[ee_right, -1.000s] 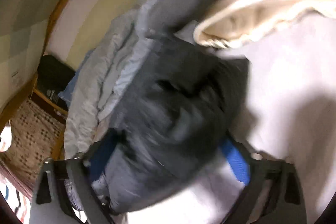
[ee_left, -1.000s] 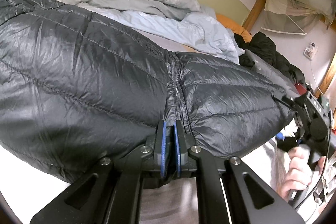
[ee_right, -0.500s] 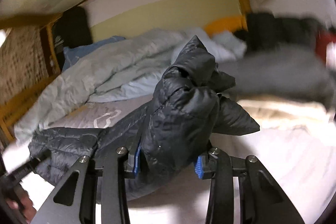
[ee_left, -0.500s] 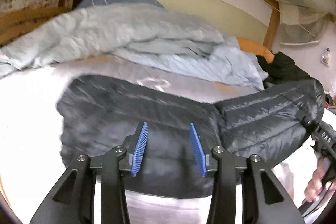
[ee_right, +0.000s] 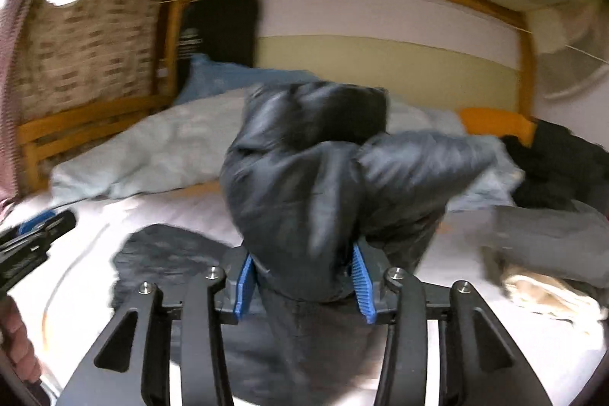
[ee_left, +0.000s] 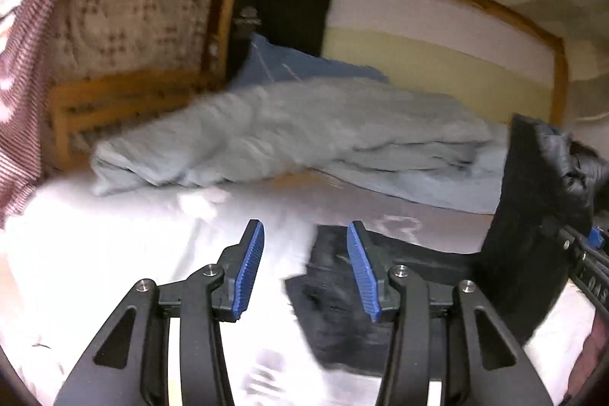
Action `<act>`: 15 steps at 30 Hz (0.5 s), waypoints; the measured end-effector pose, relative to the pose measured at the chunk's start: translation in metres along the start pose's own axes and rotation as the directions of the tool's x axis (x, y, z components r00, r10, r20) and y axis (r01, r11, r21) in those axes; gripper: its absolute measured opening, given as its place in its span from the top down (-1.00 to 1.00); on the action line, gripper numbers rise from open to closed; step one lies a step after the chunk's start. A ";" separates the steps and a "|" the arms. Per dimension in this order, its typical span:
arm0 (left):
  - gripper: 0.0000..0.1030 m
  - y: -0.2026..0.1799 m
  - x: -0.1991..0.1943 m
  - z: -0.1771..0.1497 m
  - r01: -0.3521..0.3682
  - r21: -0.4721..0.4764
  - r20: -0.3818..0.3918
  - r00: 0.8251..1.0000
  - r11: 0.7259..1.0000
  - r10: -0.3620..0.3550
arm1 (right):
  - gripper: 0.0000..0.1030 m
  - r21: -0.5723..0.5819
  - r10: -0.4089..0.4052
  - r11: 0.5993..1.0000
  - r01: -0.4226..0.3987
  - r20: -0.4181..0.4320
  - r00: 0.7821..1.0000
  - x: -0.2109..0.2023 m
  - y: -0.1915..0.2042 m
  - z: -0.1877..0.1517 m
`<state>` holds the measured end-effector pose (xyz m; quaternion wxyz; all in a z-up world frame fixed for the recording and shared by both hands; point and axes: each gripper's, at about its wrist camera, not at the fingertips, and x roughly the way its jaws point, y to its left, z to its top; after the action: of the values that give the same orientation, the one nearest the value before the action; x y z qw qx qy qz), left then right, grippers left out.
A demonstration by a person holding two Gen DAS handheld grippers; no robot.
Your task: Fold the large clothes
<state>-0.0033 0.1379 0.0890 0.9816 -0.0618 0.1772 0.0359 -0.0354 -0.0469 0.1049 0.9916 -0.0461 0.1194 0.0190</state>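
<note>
A black puffer jacket (ee_right: 304, 185) is bunched up between the blue pads of my right gripper (ee_right: 302, 253). The pads press its sides while the jaws are opening slightly, and the bunch is lifted off the bed. The rest of the jacket (ee_left: 338, 307) trails down onto the white sheet (ee_left: 114, 253). My left gripper (ee_left: 304, 227) hovers above the sheet at the jacket's left edge. Its jaws are opening, and nothing is between them. The raised jacket part (ee_left: 533, 215) and the right gripper (ee_left: 586, 242) appear at the right of the left wrist view.
A crumpled pale blue duvet (ee_left: 304, 132) lies along the back of the bed against the wooden frame (ee_left: 125, 90). Dark clothes (ee_right: 555, 170) and a grey and beige pile (ee_right: 544, 261) lie at the right. A striped cloth (ee_left: 23, 82) hangs at the left.
My left gripper let go of the jacket's zip edge, opened and rose away to the left. My right gripper closed on a bunch of the jacket, rolled upright and lifted it.
</note>
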 end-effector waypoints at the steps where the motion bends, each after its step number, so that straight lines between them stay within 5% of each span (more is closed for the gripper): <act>1: 0.13 0.006 0.001 0.000 0.005 -0.018 -0.002 1.000 1.000 -0.005 | 0.07 -0.018 0.020 1.000 -0.020 -0.008 1.000 0.003 0.012 -0.001; 6: 0.13 0.030 0.009 -0.002 0.041 -0.104 -0.025 0.999 0.994 -0.044 | -0.13 -0.066 0.152 0.985 -0.159 -0.110 0.982 0.037 0.067 -0.021; 9: 0.13 0.034 0.007 -0.003 -0.014 -0.077 -0.016 1.000 0.997 0.013 | -0.42 0.027 0.312 0.949 -0.314 -0.212 0.926 0.063 0.079 -0.037; 11: 0.13 0.033 0.004 -0.002 0.002 -0.071 -0.007 1.000 0.997 -0.002 | -0.43 0.074 0.404 0.914 -0.399 -0.248 0.880 0.073 0.084 -0.045; 15: 0.12 0.031 0.006 -0.003 0.053 -0.075 -0.011 0.998 0.996 -0.054 | -0.43 0.144 0.457 0.889 -0.435 -0.223 0.861 0.067 0.070 -0.049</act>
<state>-0.0017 0.1689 0.0812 0.9780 -0.1033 0.1804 0.0159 0.0150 0.0201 0.0356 0.9380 0.0250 0.2520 0.2368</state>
